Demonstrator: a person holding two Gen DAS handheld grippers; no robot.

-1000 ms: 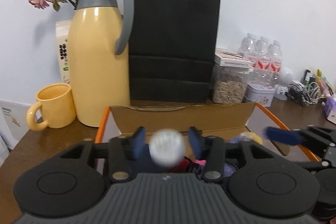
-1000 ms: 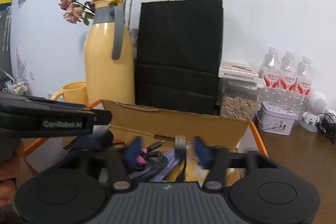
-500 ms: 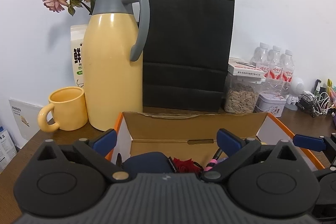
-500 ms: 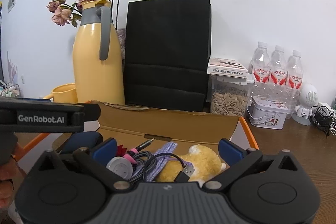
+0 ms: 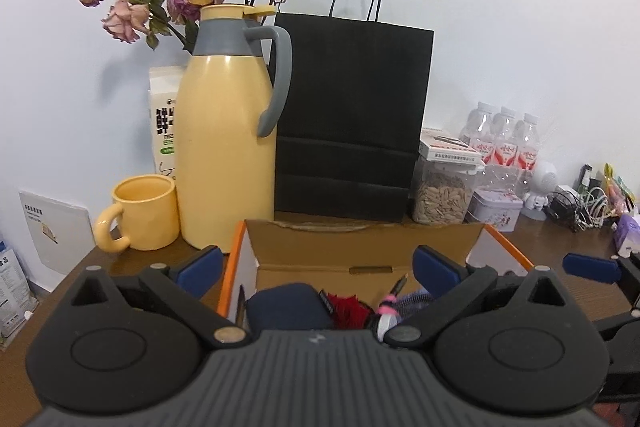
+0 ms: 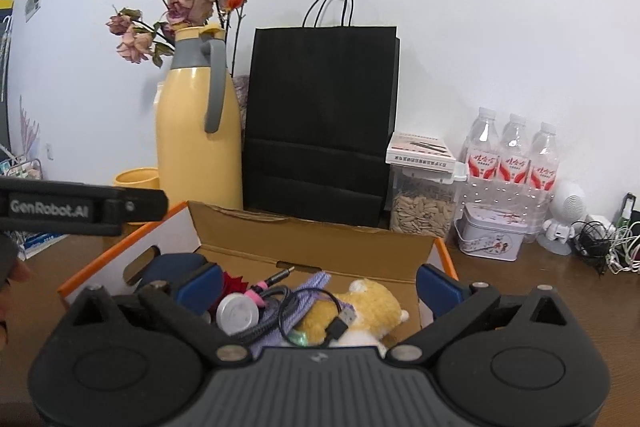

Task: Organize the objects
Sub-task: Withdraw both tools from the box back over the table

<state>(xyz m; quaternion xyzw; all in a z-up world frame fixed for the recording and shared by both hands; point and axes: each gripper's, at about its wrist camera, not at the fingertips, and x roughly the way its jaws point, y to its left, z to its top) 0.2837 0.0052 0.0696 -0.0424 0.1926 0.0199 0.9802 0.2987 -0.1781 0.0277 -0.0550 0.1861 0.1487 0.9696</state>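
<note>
Pale yellow thermos (image 5: 224,131) with a grey collar and handle, plus a matching yellow mug (image 5: 142,213). The paper bag (image 5: 352,119) is plain black. Cardboard box (image 6: 320,241) is brown with orange edges, holding a yellow plush (image 6: 362,309), a red flower (image 6: 236,283), and a lavender cloth (image 6: 316,281). The bench (image 6: 540,291) is dark brown wood.

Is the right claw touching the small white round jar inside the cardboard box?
Apart. In the right wrist view the right claw is open, and the white jar lies in the box beyond its left finger, showing no contact.
</note>
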